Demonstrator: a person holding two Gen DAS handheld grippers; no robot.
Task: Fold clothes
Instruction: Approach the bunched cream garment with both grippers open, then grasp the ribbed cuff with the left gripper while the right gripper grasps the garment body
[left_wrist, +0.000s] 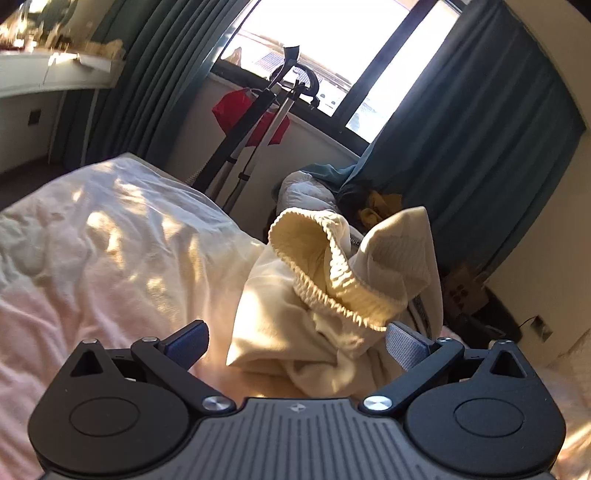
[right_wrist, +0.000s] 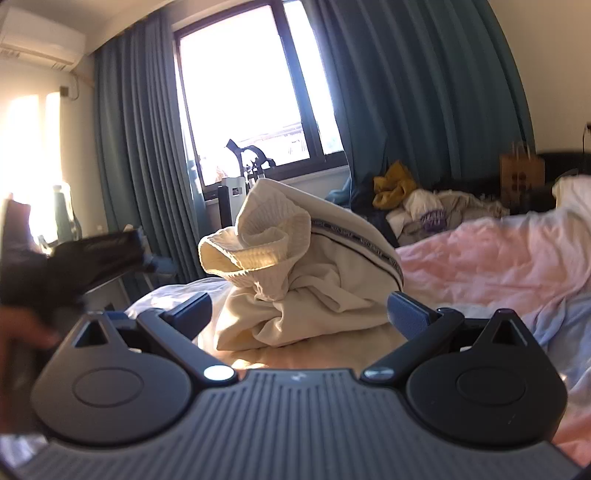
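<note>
Both grippers, left (left_wrist: 297, 345) and right (right_wrist: 299, 314), spread wide; crumpled cream sweatpants (right_wrist: 295, 266) heaped on pink bedsheet (right_wrist: 480, 258), side-stripe lettering unreadable.

strong daylight pours in through the window (left_wrist: 321, 40), which is completely blown out to white in both views. sun patches land on the bedsheet (left_wrist: 122, 236) and on the cream garment (right_wrist: 295, 266), with soft shadows in the folds. the teal curtains (right_wrist: 406, 92) stay dark. heavy fisheye bending at the edges. the left side of the right wrist view is smeared with blur and glare, and the shelf (left_wrist: 55, 62) is blurry too.
</note>
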